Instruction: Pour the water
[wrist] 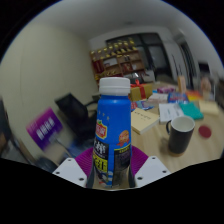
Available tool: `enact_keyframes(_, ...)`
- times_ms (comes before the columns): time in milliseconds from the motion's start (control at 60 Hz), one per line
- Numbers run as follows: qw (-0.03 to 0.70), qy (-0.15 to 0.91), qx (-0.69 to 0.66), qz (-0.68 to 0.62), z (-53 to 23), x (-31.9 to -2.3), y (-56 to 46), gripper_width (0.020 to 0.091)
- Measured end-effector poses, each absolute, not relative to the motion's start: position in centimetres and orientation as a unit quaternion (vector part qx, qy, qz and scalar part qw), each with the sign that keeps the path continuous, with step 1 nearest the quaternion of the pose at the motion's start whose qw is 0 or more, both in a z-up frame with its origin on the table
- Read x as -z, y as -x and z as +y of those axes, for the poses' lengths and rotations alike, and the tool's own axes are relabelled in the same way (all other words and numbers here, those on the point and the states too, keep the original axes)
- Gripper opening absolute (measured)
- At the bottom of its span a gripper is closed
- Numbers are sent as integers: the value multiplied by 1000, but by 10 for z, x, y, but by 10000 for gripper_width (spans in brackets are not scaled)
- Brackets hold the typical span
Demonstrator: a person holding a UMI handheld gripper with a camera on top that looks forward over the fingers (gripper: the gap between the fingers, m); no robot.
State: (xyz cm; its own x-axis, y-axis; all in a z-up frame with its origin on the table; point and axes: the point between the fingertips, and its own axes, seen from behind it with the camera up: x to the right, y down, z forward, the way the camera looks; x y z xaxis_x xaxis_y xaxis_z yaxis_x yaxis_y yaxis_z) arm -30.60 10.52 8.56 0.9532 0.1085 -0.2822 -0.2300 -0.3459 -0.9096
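Note:
A blue bottle (113, 125) with a white cap and a yellow and red label stands upright between my fingers. My gripper (112, 170) is shut on it, both magenta pads (80, 160) pressing its lower sides. The bottle is held above the table level. To the right, beyond the fingers, a black mug (181, 133) stands on the light wooden table (150, 132). The bottle's base is hidden between the fingers.
A red round lid (204, 130) lies right of the mug. Boxes and colourful clutter (170, 98) sit on the table farther back. A black chair (72, 108) and a purple sign (43, 126) stand to the left. Shelves (122, 52) line the far wall.

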Motion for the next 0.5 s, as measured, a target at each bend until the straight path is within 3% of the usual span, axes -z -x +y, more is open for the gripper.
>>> enact_keyframes(83, 538, 768, -313, 148, 126, -129, 302, 478)
enact_keyframes(233, 399, 642, -544, 365, 119, -202, 306, 478)
enact_keyframes(267, 360, 607, -590, 392, 126, -192, 278, 477)
enact_keyframes(283, 346, 590, -601, 414, 121, -207, 294, 479)
enact_keyframes(333, 295, 551, -642, 445, 121, -202, 278, 480)
enact_keyframes(500, 217, 468, -702, 491, 119, -205, 268, 480)
